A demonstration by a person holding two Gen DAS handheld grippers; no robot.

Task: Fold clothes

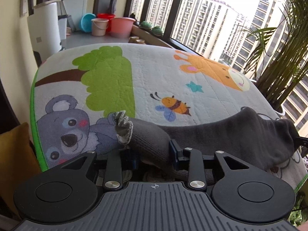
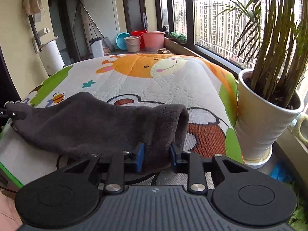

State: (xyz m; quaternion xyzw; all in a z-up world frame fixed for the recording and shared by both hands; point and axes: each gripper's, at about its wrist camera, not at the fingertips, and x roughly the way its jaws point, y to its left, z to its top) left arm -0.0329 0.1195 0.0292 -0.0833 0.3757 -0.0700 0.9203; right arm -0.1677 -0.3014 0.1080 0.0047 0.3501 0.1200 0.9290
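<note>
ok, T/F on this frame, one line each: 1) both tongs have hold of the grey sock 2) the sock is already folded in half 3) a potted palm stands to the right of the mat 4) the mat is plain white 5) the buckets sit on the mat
1) True. The left tongs grip the grey sock near its frilly cuff, and the right tongs grip the other end.
2) False. It is stretched out between the two tongs, sagging, with no fold in it.
3) True. The potted palm stands just off the mat's right edge, by the window.
4) False. The mat is printed with cartoons: a koala, a bee, a tree, a giraffe.
5) False. The buckets stand on the floor beyond the mat's far end.
</note>
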